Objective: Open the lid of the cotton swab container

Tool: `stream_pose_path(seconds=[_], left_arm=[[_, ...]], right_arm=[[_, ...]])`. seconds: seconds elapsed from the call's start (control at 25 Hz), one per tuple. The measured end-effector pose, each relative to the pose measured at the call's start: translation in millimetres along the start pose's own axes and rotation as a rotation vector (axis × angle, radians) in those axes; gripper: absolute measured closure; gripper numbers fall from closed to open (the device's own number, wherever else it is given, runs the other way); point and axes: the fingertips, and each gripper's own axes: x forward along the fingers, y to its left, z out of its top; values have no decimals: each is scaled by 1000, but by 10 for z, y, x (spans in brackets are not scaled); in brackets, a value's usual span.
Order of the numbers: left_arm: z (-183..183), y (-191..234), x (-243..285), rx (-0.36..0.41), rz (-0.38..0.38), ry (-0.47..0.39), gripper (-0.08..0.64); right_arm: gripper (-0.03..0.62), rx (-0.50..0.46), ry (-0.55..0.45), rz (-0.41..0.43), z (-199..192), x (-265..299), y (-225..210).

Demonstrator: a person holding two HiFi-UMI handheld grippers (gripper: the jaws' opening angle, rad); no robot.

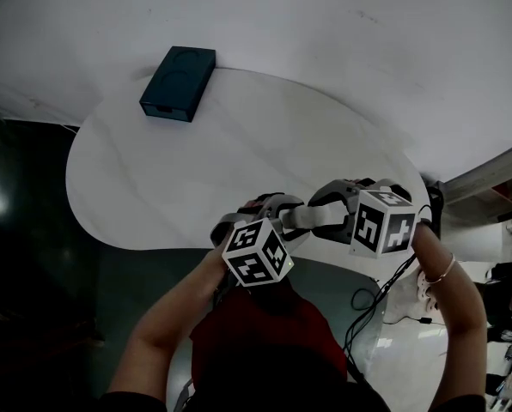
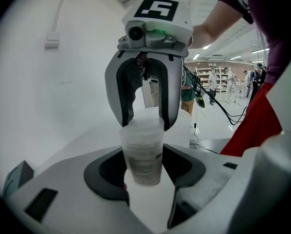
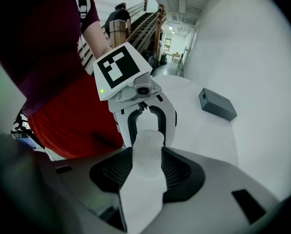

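The left gripper (image 2: 144, 179) has its fingers (image 2: 109, 172) closed on the lower body of the cotton swab container (image 2: 142, 152), a translucent tub whose printed label is too small to read. The tub lies along the fingers, with its lid (image 2: 141, 126) end pointing away toward the right gripper (image 3: 145, 177). That gripper's fingers (image 3: 182, 172) are pressed in on the lid end from the opposite side. In the right gripper view the tub is only a pale, blurred shape filling the gap between the pads, and the seam between lid and body cannot be made out. In the left gripper view the lid looks seated on the body, though the right fingertips cover its sides.

From the head view the two grippers meet nose to nose over the near edge of the white worktop (image 1: 196, 178). There the container is almost wholly hidden between them and behind their own bodies. A dark teal box (image 1: 178, 82) lies at the worktop's far edge, well apart from both grippers. The person's forearms run down out of the picture, cut off at the bottom.
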Motion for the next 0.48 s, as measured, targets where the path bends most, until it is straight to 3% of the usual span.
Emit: stream_pose_path(seconds=[0.12, 0.24, 0.48], left_arm=[[-10, 3, -14, 18, 3, 2, 322], [-50, -5, -30, 98, 12, 27, 327], [-46, -1, -47, 71, 0, -6, 327]], right_arm=[[399, 0, -6, 21, 13, -1, -5], [400, 35, -19, 53, 18, 1, 9], [400, 61, -34, 91, 34, -5, 5]])
